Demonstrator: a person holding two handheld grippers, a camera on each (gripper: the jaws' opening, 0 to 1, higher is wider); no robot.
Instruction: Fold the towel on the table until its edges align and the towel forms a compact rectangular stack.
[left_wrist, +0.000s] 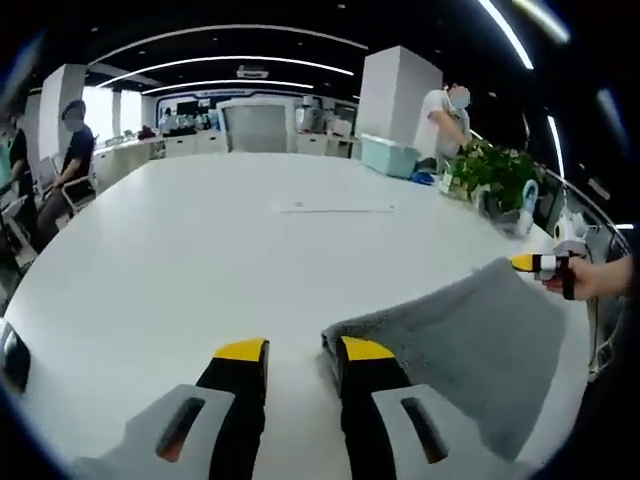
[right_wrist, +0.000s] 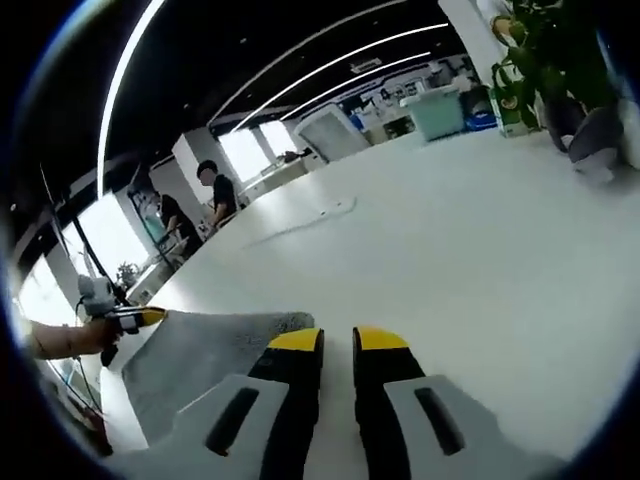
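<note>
A grey towel (left_wrist: 460, 345) lies on the white table (left_wrist: 200, 240). In the left gripper view my left gripper (left_wrist: 305, 350) stands open just above the table. Its right jaw is at the towel's near corner, and nothing is between the jaws. My right gripper (left_wrist: 525, 263), held by a hand, is at the towel's far corner. In the right gripper view my right gripper (right_wrist: 338, 340) has a narrow gap with bare table (right_wrist: 480, 250) showing through. The towel (right_wrist: 210, 355) spreads to the left of its left jaw. The left gripper (right_wrist: 150, 317) is at the towel's other corner.
A potted plant (left_wrist: 495, 175), a teal box (left_wrist: 390, 155) and a sheet of paper (left_wrist: 335, 208) are farther back on the table. The plant (right_wrist: 545, 50) and box (right_wrist: 437, 112) are far off in the right gripper view. Two people (left_wrist: 75, 150) sit at the left and one stands behind the box.
</note>
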